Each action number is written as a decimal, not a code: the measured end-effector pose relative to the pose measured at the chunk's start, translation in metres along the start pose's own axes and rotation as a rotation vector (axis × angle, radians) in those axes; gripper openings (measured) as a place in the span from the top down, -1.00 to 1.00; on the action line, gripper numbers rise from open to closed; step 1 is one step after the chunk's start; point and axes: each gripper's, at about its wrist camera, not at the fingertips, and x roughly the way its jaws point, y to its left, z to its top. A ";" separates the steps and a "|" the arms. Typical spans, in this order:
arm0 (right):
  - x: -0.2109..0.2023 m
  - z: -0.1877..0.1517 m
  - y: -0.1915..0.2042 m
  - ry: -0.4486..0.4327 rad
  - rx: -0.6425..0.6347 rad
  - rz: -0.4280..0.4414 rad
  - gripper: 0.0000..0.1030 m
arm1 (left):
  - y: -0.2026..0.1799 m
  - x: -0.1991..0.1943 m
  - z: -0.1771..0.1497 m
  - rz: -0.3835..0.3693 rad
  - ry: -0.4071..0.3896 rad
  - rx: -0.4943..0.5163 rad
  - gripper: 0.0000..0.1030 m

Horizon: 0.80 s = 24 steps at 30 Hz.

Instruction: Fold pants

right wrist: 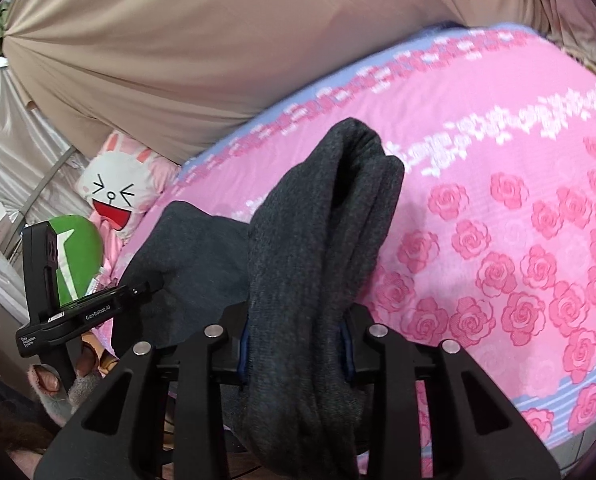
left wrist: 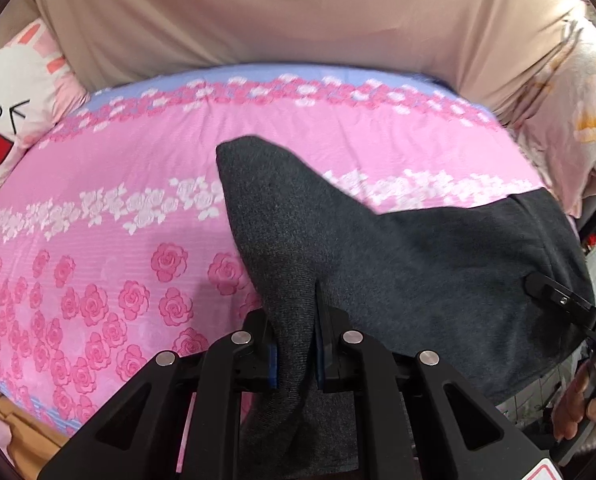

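Dark grey pants (left wrist: pixel 397 264) are held up over a pink rose-print bed (left wrist: pixel 118 200). My left gripper (left wrist: pixel 296 344) is shut on a bunched fold of the pants, and the cloth stretches away to the right. My right gripper (right wrist: pixel 294 344) is shut on a thick bunch of the same pants (right wrist: pixel 317 240), which rises in front of the camera. The right gripper also shows at the right edge of the left wrist view (left wrist: pixel 537 284), pinching the far end of the cloth. The left gripper shows at the left of the right wrist view (right wrist: pixel 138 292).
A white bunny cushion (left wrist: pixel 6 108) lies at the bed's left end, with a green cushion (right wrist: pixel 78 252) near it. Beige fabric (left wrist: pixel 298 12) hangs behind the bed. A floral pillow (left wrist: pixel 577 120) sits at the right end.
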 end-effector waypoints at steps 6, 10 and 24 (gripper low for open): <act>-0.035 0.015 0.032 -0.093 -0.075 0.035 0.41 | -0.009 -0.048 0.011 -0.035 -0.117 0.039 0.84; -0.066 0.030 0.059 -0.199 -0.143 0.062 0.41 | -0.006 -0.088 0.024 -0.045 -0.233 0.045 0.84; -0.153 0.102 0.146 -0.615 -0.383 0.191 0.42 | -0.025 -0.230 0.078 0.034 -0.763 0.153 0.84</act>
